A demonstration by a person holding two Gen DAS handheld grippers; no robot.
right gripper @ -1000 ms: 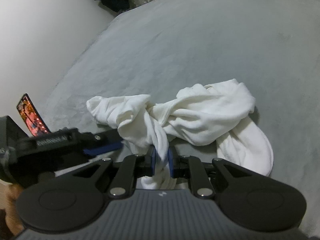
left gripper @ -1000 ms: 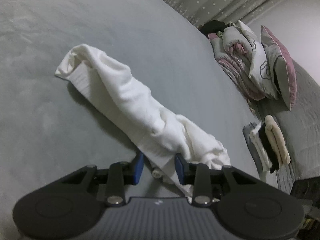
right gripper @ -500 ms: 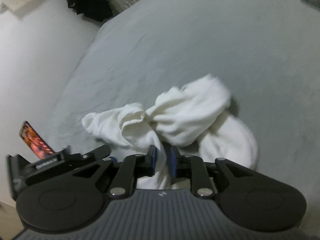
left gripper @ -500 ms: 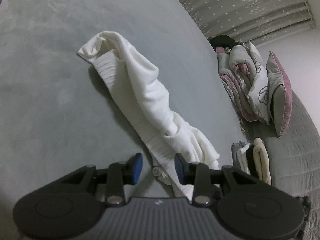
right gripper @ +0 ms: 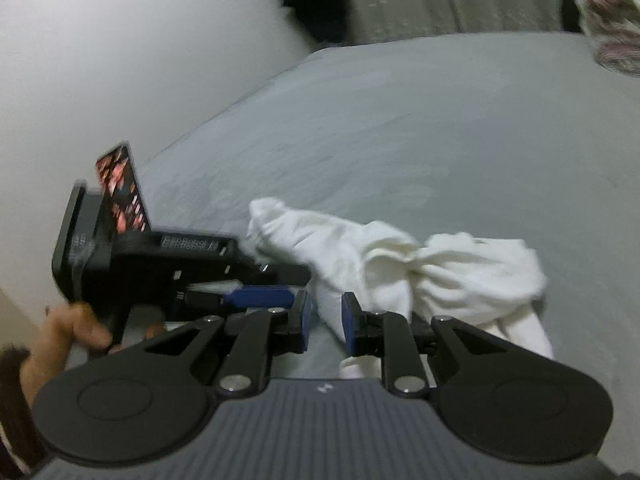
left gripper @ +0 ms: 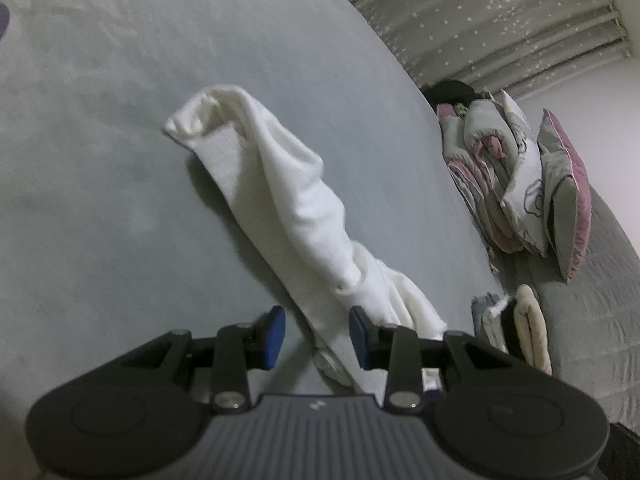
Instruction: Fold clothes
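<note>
A white garment (left gripper: 288, 208) lies bunched in a long twisted roll on the grey bed (left gripper: 100, 160). In the left wrist view its near end runs down between the blue pads of my left gripper (left gripper: 316, 338), whose jaws stand wide apart. In the right wrist view the same garment (right gripper: 420, 268) lies crumpled. One fold passes between the jaws of my right gripper (right gripper: 323, 320), which stand partly apart. The left gripper's body (right gripper: 160, 264) shows at the left of that view, held by a hand (right gripper: 68, 332).
Folded quilts and pillows (left gripper: 520, 184) are stacked at the right of the bed, with a small pile of folded clothes (left gripper: 516, 324) near them. A starred curtain (left gripper: 480, 20) hangs behind. A white wall (right gripper: 120, 60) borders the bed's left side.
My right gripper, shut on the garment a second ago, has opened its jaws and tilted up. The left gripper has stayed open and drawn back slightly as the garment stretched out.
</note>
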